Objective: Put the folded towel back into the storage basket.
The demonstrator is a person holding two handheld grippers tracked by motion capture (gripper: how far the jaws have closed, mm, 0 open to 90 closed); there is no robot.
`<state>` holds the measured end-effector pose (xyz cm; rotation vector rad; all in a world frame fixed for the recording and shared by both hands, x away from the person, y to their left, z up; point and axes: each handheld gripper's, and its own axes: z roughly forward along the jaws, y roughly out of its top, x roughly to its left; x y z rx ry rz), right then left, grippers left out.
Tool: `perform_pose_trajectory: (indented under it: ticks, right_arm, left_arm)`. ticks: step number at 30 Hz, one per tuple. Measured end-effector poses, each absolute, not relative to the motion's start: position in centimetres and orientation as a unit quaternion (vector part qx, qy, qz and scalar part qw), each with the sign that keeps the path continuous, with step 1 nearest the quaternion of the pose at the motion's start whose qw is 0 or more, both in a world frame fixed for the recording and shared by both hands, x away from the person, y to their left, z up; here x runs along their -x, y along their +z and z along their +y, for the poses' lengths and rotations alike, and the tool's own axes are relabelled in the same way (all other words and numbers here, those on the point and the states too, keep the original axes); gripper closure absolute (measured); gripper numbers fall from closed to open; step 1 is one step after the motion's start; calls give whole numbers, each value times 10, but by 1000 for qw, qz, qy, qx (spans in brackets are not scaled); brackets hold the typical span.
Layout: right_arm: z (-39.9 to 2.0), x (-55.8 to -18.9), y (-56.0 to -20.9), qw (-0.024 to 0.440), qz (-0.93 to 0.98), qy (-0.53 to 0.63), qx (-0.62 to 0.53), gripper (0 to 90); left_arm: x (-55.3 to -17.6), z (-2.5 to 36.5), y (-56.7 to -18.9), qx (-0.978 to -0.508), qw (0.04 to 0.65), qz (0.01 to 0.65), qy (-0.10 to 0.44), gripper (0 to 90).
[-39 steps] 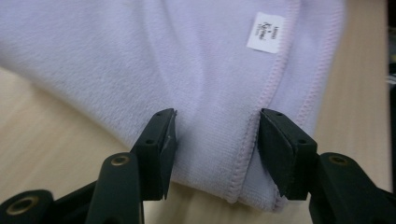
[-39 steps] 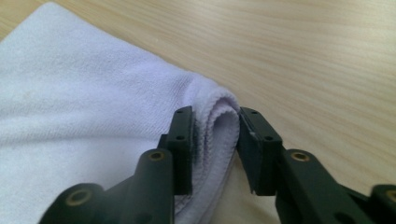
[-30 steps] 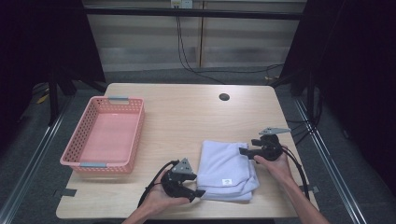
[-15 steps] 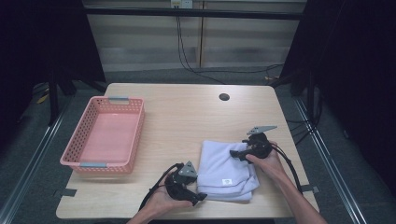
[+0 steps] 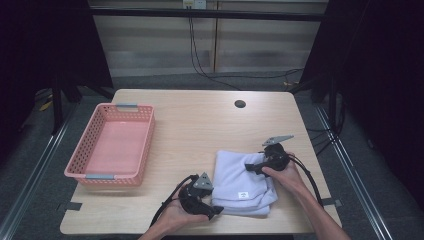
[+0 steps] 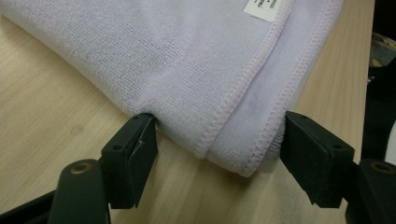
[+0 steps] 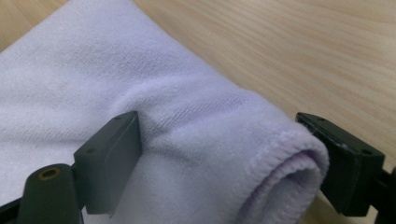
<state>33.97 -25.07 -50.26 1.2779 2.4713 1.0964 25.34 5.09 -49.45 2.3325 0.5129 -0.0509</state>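
A folded pale lilac towel [image 5: 240, 182] lies on the wooden table [image 5: 200, 130] near its front edge, with a white label [image 5: 243, 195] on top. My left gripper [image 5: 215, 209] lies low at the towel's near left corner. In the left gripper view the stitched corner [image 6: 224, 130] sits between the wide jaws of that gripper [image 6: 217, 149], which have just been closing a little. My right gripper [image 5: 251, 167] reaches in over the towel's right edge. Its jaws [image 7: 224, 158] have just been opening and straddle the rolled fold [image 7: 261, 154], touching it without squeezing.
A pink plastic basket [image 5: 107, 179] with nothing in it stands at the table's left side. A round cable hole [image 5: 240, 104] sits near the far edge. Bare wood stretches between basket and towel. Cables trail from both grippers toward the person's forearms.
My right gripper has slid left onto the towel's right edge and tipped down. My left gripper has crept right, up to the towel's near left corner.
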Motion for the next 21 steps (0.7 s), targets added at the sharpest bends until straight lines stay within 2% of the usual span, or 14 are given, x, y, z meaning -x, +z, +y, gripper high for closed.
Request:
perform_pose_trajectory:
  ticks: [3, 4, 5, 6, 9, 10, 15, 21]
  right_arm:
    - [-250, -339, -502, 71, 827, 367, -420, 179]
    - [-250, -338, -502, 70, 829, 369, -415, 235]
    - [-250, -338, -502, 70, 829, 369, -415, 235]
    - [-249, -337, -502, 75, 828, 366, -418, 247]
    - [-249, -333, -502, 77, 825, 373, -419, 293]
    - [-249, -333, -502, 73, 828, 373, -413, 327]
    - [-249, -333, -501, 68, 828, 375, -411, 370]
    - [-248, -332, -501, 59, 829, 378, -407, 464]
  left_arm:
    - [-252, 49, -495, -904, 374, 206, -13, 287]
    - [-252, 49, -495, -905, 374, 205, -10, 331]
    - [-252, 49, -495, -905, 374, 205, -10, 370]
    - [-252, 50, -495, -904, 376, 205, -9, 370]
    - [-251, 52, -494, -906, 375, 197, -13, 513]
    - [-254, 54, -494, -907, 370, 199, -21, 526]
    - [-255, 54, -494, -906, 375, 196, -24, 588]
    - [-257, 52, -494, -903, 375, 207, -32, 657]
